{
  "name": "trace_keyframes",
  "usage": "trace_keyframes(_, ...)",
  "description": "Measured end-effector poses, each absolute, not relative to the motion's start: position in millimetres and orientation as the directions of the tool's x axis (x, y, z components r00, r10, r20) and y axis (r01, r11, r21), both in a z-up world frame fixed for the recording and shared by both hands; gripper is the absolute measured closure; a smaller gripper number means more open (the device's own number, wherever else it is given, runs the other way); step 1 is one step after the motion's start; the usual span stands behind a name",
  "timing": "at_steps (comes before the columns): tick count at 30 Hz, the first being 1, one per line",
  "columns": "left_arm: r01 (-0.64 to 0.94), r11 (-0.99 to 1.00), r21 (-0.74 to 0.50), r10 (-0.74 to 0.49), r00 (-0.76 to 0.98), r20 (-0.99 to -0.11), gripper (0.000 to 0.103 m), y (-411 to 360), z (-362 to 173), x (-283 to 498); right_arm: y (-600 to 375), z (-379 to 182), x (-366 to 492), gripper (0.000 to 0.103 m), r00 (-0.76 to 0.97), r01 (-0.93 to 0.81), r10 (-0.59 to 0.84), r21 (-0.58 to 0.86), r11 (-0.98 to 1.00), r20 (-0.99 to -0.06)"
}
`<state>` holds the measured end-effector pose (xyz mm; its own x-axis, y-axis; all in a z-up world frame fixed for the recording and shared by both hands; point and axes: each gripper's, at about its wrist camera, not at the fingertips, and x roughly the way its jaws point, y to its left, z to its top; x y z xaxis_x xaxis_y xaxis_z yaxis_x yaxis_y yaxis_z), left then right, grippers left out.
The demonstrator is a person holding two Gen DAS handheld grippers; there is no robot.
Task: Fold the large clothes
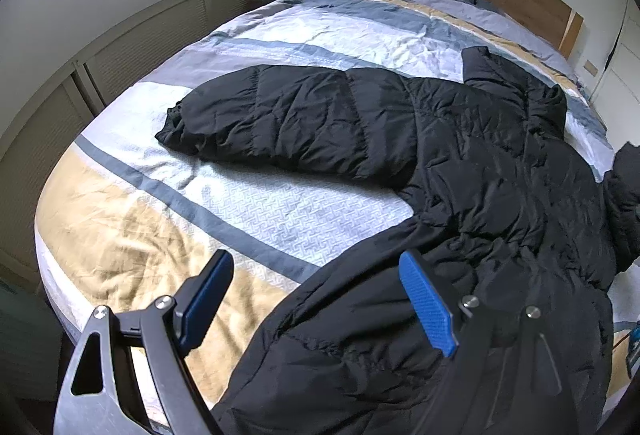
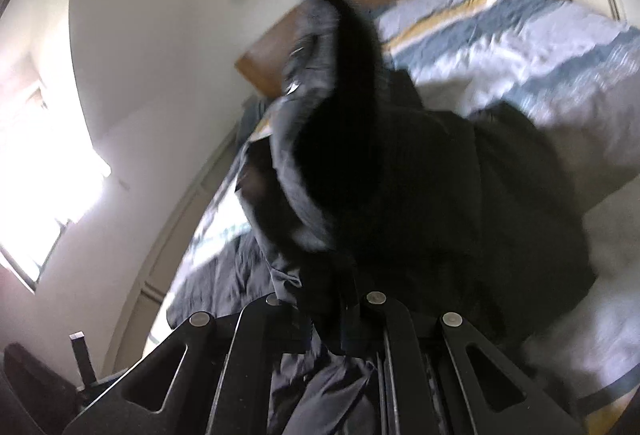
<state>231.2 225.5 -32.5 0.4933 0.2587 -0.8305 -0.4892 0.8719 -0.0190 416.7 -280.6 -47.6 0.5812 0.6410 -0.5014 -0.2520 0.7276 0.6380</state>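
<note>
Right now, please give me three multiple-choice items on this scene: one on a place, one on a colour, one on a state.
1. Where does the jacket lie?
A. on the bed
B. on a chair
C. on the floor

2. What colour are the pads of the left gripper?
A. red
B. blue
C. green

3. How do the jaws of the right gripper stand?
A. wide open, empty
B. shut on the jacket
C. shut on a pillow

Answers:
1 A, the jacket spreads over the striped cover.
2 B, both pads show blue in the left wrist view.
3 B, black cloth is pinched between them in the right wrist view.
</note>
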Motion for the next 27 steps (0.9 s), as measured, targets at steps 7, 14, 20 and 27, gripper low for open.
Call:
trace_keyframes(7, -0.494, 0.869, -0.018, 0.257, 0.483, -0.837, 0.018, 228, -39, 231, -234, -71, 416, 0.09, 0.474, -0.284, 0.672, 0.624, 0.728, -0.568)
trace_keyframes(14, -0.469, 0.883, -0.004, 0.255, 0.487, -0.836, 0.018, 217, -38, 236, -223, -92, 415, 0.083, 0.415, -0.284, 0.655, 0.594, 0.753, -0.632)
trace_keyframes(20, -0.446, 0.895, -0.006, 0.243, 0.5, -0.831, 0.018, 206, -32, 240, -216, -87, 399, 0.048, 0.387, -0.342, 0.661, 0.566, 0.75, -0.643)
trace_keyframes(27, -0.419, 0.908, 0.007, 0.239, 0.506, -0.829, 0.018, 192, -25, 249, -213, -73, 383, 0.048, 0.398, -0.412, 0.649, 0.506, 0.758, -0.648)
